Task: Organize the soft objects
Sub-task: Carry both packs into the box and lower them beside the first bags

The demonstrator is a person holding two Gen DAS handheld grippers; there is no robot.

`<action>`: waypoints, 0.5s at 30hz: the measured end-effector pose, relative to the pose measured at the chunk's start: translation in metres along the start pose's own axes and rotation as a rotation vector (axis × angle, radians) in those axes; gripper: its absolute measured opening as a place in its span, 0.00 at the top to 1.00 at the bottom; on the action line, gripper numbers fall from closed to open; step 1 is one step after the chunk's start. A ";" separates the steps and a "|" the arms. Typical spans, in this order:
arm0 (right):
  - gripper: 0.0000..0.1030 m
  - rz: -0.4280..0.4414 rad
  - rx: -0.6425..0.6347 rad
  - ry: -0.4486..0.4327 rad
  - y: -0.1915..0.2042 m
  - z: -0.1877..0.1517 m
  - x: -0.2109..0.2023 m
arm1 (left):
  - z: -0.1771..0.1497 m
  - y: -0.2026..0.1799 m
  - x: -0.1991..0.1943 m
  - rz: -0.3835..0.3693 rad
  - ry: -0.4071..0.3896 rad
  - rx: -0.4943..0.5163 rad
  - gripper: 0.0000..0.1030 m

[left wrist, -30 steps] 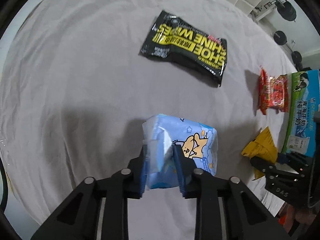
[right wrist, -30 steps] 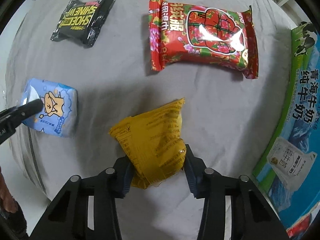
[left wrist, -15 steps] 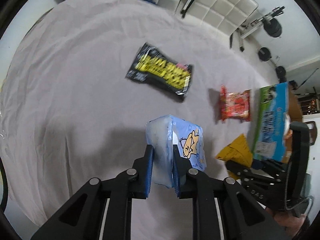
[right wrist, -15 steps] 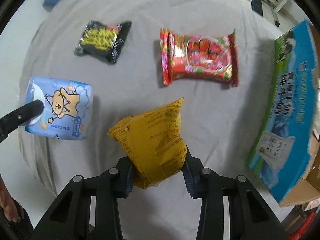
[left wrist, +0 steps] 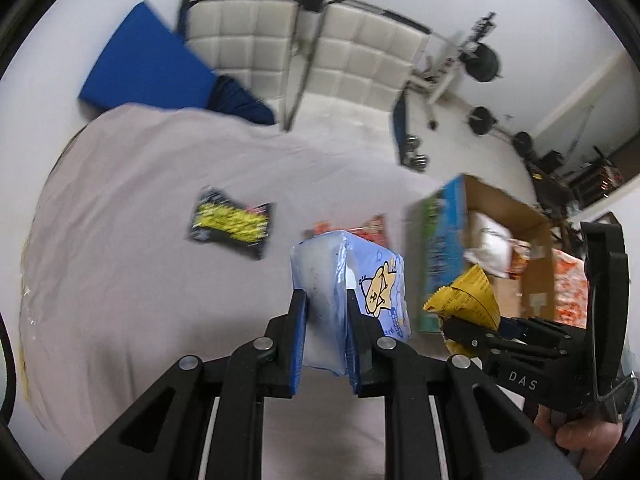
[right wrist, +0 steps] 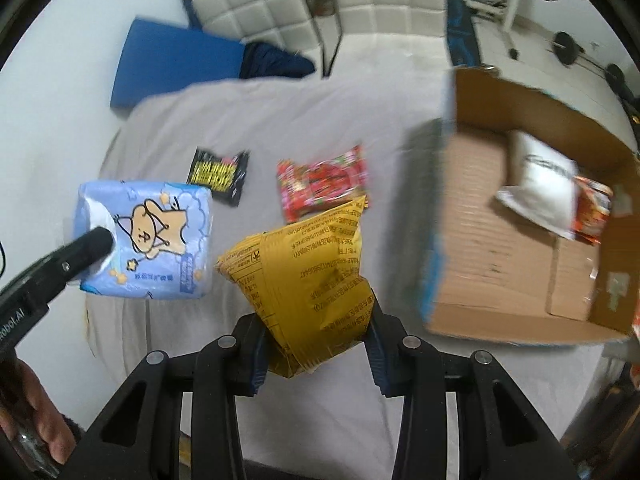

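Note:
My left gripper (left wrist: 325, 308) is shut on a light blue tissue pack with a cartoon bear (left wrist: 352, 276) and holds it high above the grey cloth. The pack also shows in the right wrist view (right wrist: 156, 236). My right gripper (right wrist: 316, 320) is shut on a yellow snack bag (right wrist: 312, 268) and holds it in the air; the bag shows at the right of the left wrist view (left wrist: 464, 296). A black and yellow wipes pack (right wrist: 218, 174) and a red snack pack (right wrist: 320, 182) lie on the cloth.
An open cardboard box (right wrist: 532, 240) with a blue printed side stands at the right and holds a white pack (right wrist: 540, 184) and an orange pack. The grey cloth (left wrist: 120, 280) covers the table. A blue mat, a white padded bench and weights lie beyond.
Both grippers have risen well above the cloth with their packs. The views now reach the box's inside and the room behind.

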State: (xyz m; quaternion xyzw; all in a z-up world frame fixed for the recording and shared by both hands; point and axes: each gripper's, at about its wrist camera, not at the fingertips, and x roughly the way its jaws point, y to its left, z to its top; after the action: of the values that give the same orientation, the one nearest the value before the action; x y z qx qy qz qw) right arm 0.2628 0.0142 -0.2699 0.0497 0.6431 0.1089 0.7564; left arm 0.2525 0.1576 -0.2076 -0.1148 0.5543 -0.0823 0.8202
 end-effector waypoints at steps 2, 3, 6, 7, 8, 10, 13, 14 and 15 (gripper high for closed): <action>0.59 0.001 0.028 -0.033 -0.022 -0.007 -0.026 | 0.000 -0.025 -0.004 -0.033 -0.013 0.021 0.86; 0.59 0.000 0.045 -0.045 -0.033 -0.010 -0.035 | 0.000 -0.034 -0.005 -0.044 -0.014 0.030 0.86; 0.59 -0.009 0.097 -0.082 -0.067 -0.020 -0.066 | -0.001 -0.068 -0.008 -0.091 -0.017 0.049 0.86; 0.59 -0.014 0.115 -0.093 -0.081 -0.024 -0.075 | -0.001 -0.077 -0.008 -0.104 -0.018 0.055 0.86; 0.59 -0.018 0.130 -0.101 -0.091 -0.027 -0.082 | -0.001 -0.090 -0.007 -0.120 -0.015 0.069 0.86; 0.59 -0.027 0.165 -0.117 -0.116 -0.031 -0.095 | -0.002 -0.110 -0.007 -0.137 -0.012 0.089 0.86; 0.59 -0.038 0.212 -0.132 -0.153 -0.041 -0.110 | -0.001 -0.139 0.001 -0.160 0.000 0.118 0.86; 0.59 -0.046 0.221 -0.133 -0.162 -0.041 -0.111 | 0.001 -0.150 0.006 -0.165 0.010 0.128 0.86; 0.59 -0.053 0.232 -0.136 -0.172 -0.043 -0.111 | 0.001 -0.157 0.009 -0.171 0.016 0.132 0.86</action>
State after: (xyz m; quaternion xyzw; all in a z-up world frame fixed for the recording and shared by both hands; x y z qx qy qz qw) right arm 0.2215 -0.1810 -0.2070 0.1271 0.5997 0.0103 0.7900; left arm 0.2553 0.0045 -0.1709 -0.1068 0.5426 -0.1891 0.8115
